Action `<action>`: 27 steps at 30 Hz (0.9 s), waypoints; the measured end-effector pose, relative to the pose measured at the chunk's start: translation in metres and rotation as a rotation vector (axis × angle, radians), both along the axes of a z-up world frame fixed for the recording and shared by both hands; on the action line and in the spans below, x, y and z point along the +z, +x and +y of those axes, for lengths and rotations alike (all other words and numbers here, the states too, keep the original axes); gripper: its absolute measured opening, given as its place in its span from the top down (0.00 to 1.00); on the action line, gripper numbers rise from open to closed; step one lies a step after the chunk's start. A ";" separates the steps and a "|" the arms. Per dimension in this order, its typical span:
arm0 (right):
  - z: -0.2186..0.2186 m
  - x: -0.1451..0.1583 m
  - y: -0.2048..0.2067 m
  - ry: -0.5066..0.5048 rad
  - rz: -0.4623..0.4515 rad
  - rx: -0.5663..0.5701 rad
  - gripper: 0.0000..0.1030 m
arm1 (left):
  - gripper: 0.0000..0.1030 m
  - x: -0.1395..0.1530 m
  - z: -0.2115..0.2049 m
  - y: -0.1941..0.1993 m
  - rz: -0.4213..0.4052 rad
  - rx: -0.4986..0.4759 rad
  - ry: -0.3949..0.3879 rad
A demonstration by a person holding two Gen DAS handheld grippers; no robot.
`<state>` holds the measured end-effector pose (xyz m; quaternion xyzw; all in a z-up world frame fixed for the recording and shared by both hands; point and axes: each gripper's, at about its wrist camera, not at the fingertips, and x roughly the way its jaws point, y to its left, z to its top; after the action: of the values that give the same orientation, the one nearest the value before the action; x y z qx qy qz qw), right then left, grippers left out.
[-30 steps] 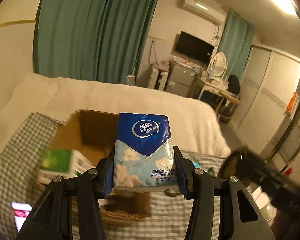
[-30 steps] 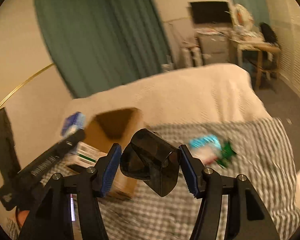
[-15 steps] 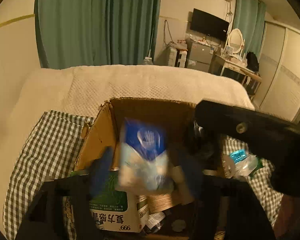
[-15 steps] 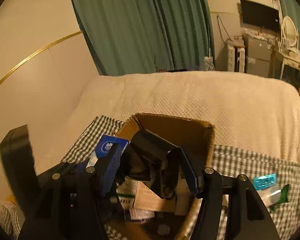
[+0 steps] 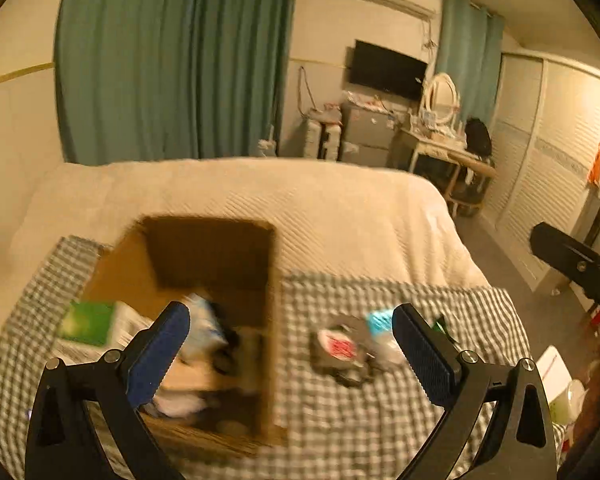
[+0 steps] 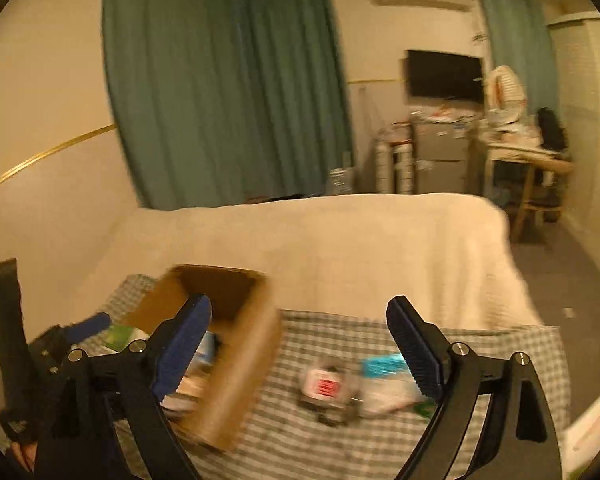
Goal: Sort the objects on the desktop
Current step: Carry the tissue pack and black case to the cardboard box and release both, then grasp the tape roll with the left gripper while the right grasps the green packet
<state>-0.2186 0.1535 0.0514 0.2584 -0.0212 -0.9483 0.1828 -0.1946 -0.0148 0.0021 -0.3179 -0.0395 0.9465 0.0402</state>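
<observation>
From the left wrist camera, we see our left gripper (image 5: 290,340) spread wide with nothing between its blue-padded fingers (image 5: 160,350). Below it an open cardboard box (image 5: 204,304) sits on a green checked cloth (image 5: 380,412). Inside the box lie a blue and white tissue pack (image 5: 204,330) and a green-topped carton (image 5: 88,322), both blurred. To the right of the box, on the cloth, a small cluster of objects (image 5: 356,352) lies close together, including a red-labelled item and a turquoise packet.

From the right wrist camera, our right gripper (image 6: 300,344) is also spread wide and empty. The box (image 6: 236,356) sits low on the left, the cluster (image 6: 348,388) beside it on the cloth. Our left gripper (image 6: 72,336) shows at the far left edge.
</observation>
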 end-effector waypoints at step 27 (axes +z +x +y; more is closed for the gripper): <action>0.121 -0.266 -0.113 -0.095 -0.257 -0.289 0.11 | 0.00 -0.210 0.081 -0.099 -0.107 0.076 -0.009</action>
<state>-0.3316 0.2746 -0.2146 0.3627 -0.1260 -0.9218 0.0528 -0.2935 0.0662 -0.2081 -0.3663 -0.0494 0.9292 0.0007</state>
